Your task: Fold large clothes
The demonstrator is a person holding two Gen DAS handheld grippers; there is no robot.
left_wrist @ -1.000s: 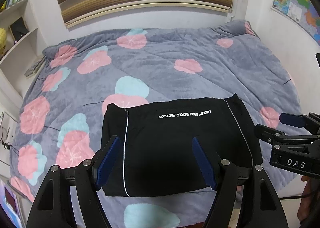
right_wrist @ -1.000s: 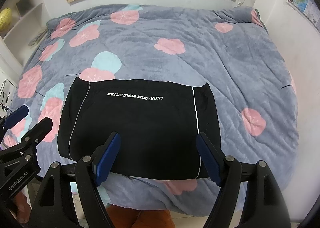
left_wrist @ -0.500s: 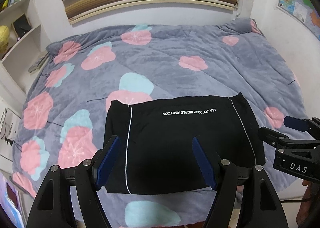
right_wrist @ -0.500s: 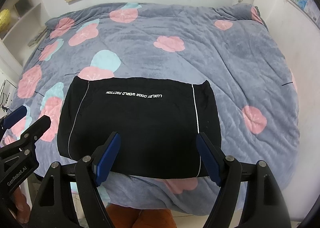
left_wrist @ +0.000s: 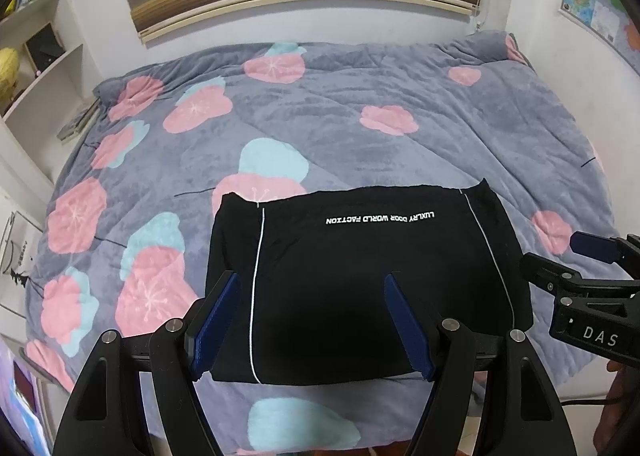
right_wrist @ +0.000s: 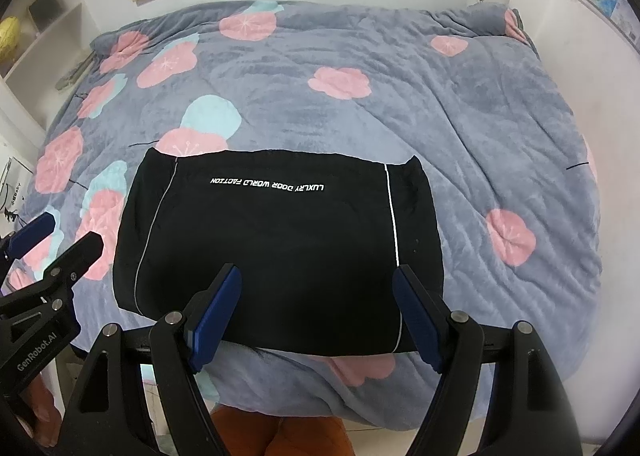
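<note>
— From the left wrist view, what have you got?

— The left gripper hangs above the near end of the black garment, its jaws standing wide apart with nothing between the blue pads. The garment is folded into a flat rectangle, lying on the grey flowered blanket near the bed's front edge, white lettering across its far end and a thin white stripe down each side. The right gripper pokes in from the right, just off the garment's edge.

— And the right wrist view?

— The same garment, seen a bit more from the right. The right gripper is over its near edge, jaws spread and holding nothing. The left gripper shows at the left, over the blanket beside the garment, not touching it. White shelves stand beyond the bed's left side.
</note>
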